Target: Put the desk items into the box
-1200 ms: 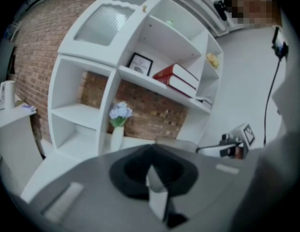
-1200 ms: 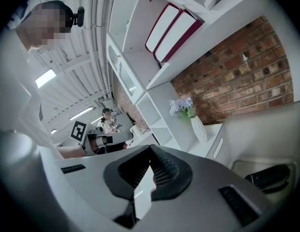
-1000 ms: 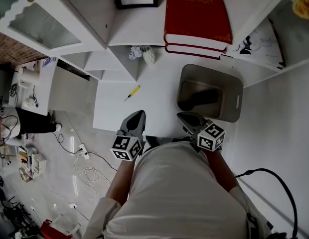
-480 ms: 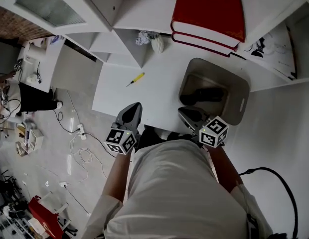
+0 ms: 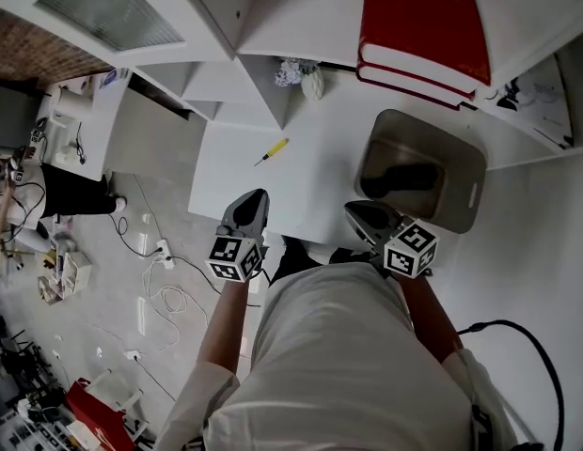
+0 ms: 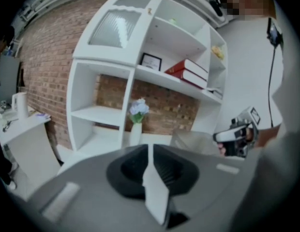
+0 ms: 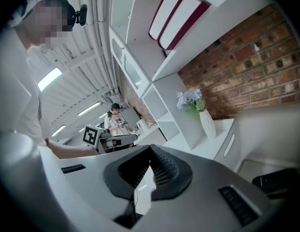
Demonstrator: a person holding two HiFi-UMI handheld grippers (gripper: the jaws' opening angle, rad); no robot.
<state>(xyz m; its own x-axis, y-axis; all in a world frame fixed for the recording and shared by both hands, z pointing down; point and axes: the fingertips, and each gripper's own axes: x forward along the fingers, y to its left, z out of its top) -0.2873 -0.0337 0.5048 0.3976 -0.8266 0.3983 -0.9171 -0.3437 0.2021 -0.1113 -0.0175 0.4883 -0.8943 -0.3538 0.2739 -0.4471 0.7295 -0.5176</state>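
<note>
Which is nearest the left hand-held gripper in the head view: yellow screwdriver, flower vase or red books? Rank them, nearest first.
From the left hand-held gripper:
1. yellow screwdriver, on the desk just ahead.
2. flower vase, at the desk's back.
3. red books, up on the shelf, to the right.

**Head view:** taken from above the person, facing steeply down on the worktop (image 5: 301,172), with the vase (image 5: 312,85) at its far edge.

**Left gripper view:** taken low behind the jaws of the left gripper (image 5: 253,202), facing the vase from near the worktop's front edge.

**Right gripper view:** tilted, taken close behind the jaws of the right gripper (image 5: 364,214), facing the same vase.

All three views share the vase and the red books (image 5: 423,26) above it.
</note>
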